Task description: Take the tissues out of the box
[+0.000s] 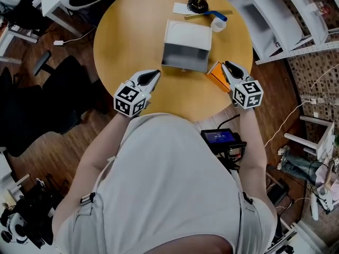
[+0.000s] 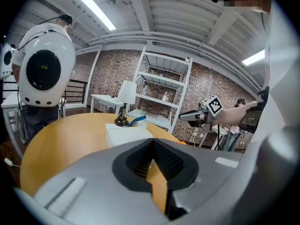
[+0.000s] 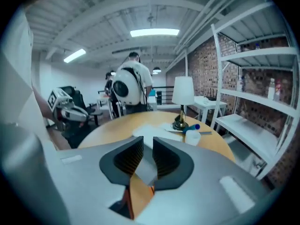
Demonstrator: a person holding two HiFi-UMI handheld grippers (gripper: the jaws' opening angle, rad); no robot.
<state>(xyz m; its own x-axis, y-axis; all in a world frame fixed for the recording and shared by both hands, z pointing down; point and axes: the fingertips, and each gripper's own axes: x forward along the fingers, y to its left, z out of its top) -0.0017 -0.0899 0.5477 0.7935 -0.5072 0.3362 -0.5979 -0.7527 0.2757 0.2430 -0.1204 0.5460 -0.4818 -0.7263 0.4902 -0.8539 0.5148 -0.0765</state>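
The tissue box (image 1: 186,46), white on top with a grey front wall, stands in the middle of the round wooden table (image 1: 127,36). No loose tissue shows. A flat orange packet (image 1: 216,74) lies at the box's right front corner. My right gripper (image 1: 226,65) reaches onto it; in the right gripper view the jaws (image 3: 147,142) stand narrowly apart with the orange packet (image 3: 138,193) between their lower parts, gripped. My left gripper (image 1: 154,76) hovers near the table's front edge, left of the box. Its tips (image 2: 153,142) meet, holding nothing. The box (image 2: 126,135) lies ahead of it.
Behind the box are a lamp base (image 1: 198,4), a blue-handled tool (image 1: 216,15), a small white cup (image 1: 218,24) and a paper slip (image 1: 183,8). White shelving (image 1: 286,20) stands to the right, a black chair (image 1: 58,94) to the left.
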